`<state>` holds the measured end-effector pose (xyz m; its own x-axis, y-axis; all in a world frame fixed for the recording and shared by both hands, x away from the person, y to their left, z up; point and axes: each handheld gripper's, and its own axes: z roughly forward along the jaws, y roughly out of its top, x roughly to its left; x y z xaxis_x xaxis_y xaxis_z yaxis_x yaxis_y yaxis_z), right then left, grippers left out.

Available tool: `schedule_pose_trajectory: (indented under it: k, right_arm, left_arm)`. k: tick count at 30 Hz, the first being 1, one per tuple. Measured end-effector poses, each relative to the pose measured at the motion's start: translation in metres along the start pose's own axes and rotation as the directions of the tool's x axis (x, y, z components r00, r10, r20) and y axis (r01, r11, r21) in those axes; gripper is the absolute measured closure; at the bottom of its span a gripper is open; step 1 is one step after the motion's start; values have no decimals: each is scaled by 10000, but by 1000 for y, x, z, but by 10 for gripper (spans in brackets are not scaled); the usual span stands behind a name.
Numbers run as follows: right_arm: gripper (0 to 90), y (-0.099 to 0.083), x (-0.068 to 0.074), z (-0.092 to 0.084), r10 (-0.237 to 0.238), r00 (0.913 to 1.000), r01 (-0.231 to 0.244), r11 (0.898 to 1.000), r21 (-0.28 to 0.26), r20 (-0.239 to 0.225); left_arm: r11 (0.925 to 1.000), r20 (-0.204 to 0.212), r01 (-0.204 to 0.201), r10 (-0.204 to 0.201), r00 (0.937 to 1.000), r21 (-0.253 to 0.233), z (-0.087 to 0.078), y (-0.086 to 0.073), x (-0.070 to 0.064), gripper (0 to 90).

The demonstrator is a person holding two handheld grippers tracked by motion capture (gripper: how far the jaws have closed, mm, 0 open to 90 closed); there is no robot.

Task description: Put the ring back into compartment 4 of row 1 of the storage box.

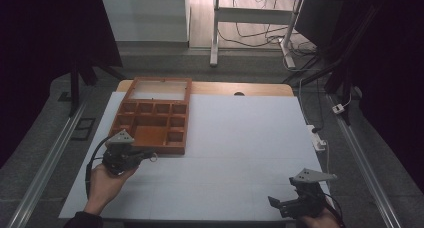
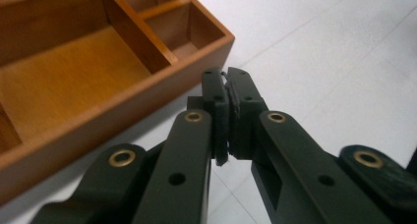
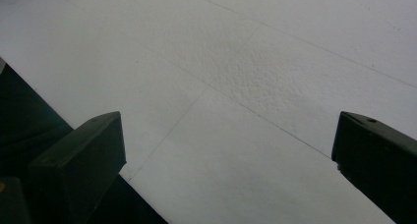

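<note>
An open wooden box [image 1: 148,147] with several empty compartments sits at the table's back left, its glass-paned lid [image 1: 159,80] laid back flat. A hand holds my left gripper [image 1: 150,157] just in front of the box's near wall. In the left gripper view the box wall [image 2: 123,106] runs close by on the left. The left gripper [image 2: 228,74] is shut with its pads pressed together; a thin dark sliver at the tips is too small to identify. Near the table's front right corner my right gripper [image 1: 281,204] stands open. Its jaws [image 3: 227,122] are wide apart over bare white surface.
A white sheet [image 1: 235,148] covers the table. A white power strip [image 1: 318,138] with cables lies off the right edge. Beyond the table's far edge stand white desk legs [image 1: 215,38] and loose cables. Metal rails [image 1: 50,158] run along the floor on both sides.
</note>
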<state>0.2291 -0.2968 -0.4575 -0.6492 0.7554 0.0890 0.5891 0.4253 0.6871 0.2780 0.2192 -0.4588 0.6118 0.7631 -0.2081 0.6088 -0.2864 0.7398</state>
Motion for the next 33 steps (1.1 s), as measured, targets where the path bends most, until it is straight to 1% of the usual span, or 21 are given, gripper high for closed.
schedule_pose_trajectory:
  k: [4, 14, 22, 27, 33]
  right_arm:
    - [0, 0, -1, -1, 91, 10000, -91, 9999, -106, -40]
    - [0, 0, -1, -1, 26, 10000, -27, 9999, -107, -63]
    - [0, -1, -1, -1, 22, 10000, -23, 9999, -106, -83]
    - [0, -1, -1, -1, 39, 9999, -40, 9999, -104, -95]
    - [0, 0, -1, -1, 25, 10000, -26, 9999, -97, -97]
  left_arm:
    - [9998, -85, -100, 99, 9999, -142, -1, 8, 1, 875]
    - [9989, -194, -303, 296, 9994, -372, 3, 31, 5, 875]
    - [9984, -236, -421, 413, 9989, -374, 14, 47, 9, 875]
    - [9986, -188, -341, 333, 9993, -416, 20, 56, 13, 875]
    - [9984, -165, -417, 410, 9990, -393, 28, 69, 17, 875]
